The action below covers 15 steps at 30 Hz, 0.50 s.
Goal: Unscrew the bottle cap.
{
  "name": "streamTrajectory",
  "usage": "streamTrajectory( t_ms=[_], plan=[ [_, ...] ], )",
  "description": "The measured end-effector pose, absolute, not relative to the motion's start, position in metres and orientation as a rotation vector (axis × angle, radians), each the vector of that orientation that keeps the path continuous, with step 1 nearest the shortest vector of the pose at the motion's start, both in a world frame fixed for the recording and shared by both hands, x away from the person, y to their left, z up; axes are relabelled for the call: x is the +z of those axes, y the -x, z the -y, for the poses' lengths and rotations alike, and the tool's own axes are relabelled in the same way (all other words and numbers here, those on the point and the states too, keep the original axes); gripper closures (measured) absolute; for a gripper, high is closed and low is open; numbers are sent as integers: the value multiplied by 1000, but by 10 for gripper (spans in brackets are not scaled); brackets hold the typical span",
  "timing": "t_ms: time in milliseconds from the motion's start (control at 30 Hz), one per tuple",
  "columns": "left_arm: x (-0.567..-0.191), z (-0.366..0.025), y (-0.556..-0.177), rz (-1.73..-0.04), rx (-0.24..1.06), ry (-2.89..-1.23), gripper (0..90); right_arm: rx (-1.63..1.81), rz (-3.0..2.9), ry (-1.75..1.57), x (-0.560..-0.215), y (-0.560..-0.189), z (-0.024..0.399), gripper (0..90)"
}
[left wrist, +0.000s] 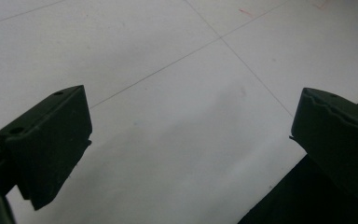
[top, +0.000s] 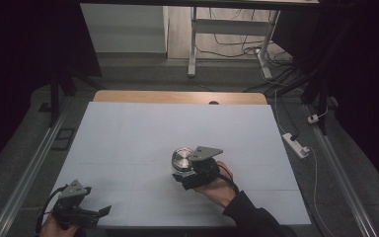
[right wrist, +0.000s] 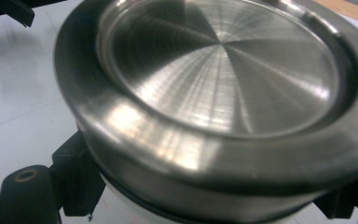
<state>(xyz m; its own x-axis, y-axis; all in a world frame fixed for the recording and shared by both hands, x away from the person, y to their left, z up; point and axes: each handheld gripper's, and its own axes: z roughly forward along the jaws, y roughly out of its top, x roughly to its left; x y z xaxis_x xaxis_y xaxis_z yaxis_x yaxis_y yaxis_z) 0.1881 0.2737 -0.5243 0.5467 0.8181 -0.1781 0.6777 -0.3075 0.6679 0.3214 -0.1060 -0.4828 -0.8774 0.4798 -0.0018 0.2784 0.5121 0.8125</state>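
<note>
Round brushed-steel lid clamped in right gripper.

I can read no text, label, brand, number or sign anywhere in these views. The steel lid is bare brushed metal, with no stamp or engraving that I can make out. The white bench carries only thin seam lines and a few faint coloured specks, none of which form letters or digits. The black jaws have screw holes and no lettering.
</note>
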Motion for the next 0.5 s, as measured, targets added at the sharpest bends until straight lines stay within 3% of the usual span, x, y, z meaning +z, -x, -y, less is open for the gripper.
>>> streamTrajectory(
  t_ms=[500],
  plan=[
    [-518, -263, -193, -1114, 224, -2067, 0, 1322, -2541, -625, -478, -321, 102, 147]
  ],
)
